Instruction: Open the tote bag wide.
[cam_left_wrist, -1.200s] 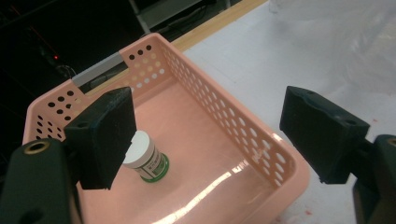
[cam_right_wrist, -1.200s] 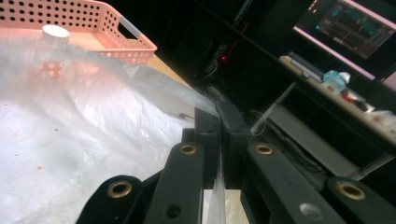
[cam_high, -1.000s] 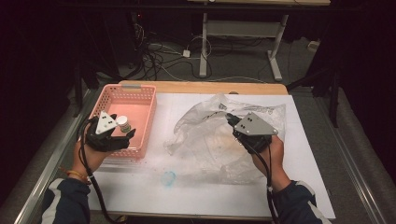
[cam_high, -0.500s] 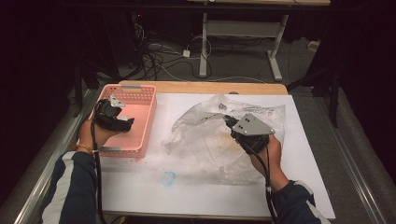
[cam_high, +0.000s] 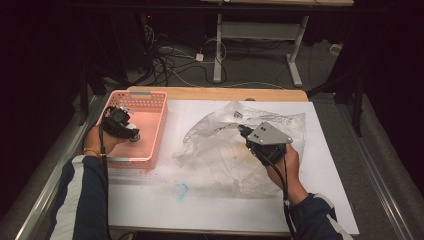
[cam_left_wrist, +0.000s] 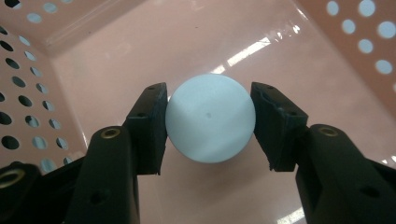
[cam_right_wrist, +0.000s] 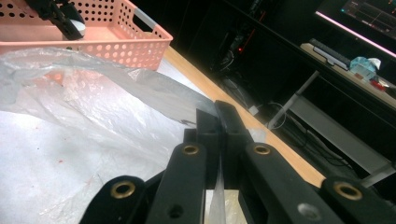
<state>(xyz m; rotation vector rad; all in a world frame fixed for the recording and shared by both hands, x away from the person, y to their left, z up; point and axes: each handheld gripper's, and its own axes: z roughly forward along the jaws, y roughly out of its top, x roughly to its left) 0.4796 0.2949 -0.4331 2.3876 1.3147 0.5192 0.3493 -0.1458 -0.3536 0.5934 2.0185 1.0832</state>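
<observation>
The room is dark. A wooden table (cam_high: 220, 94) carries a white sheet (cam_high: 210, 200). Behind it, cables (cam_high: 170, 65) tangle on a grey floor (cam_high: 260, 75) beside a white desk frame (cam_high: 260, 35). A lit screen (cam_right_wrist: 369, 14), possibly a monitor, glows in the right gripper view.

My left tool (cam_high: 131, 134) is no longer at the near outer corner of the pink basket (cam_high: 150, 150); it now reaches down inside the basket, over its floor, and has turned so its grey plate no longer faces up. Its jaws have just been closing, and the white ball (cam_left_wrist: 210, 117) on the basket floor now sits between them, the pads (cam_left_wrist: 152, 126) right against its sides. My left forearm now lies closer alongside the basket's outer wall.
</observation>
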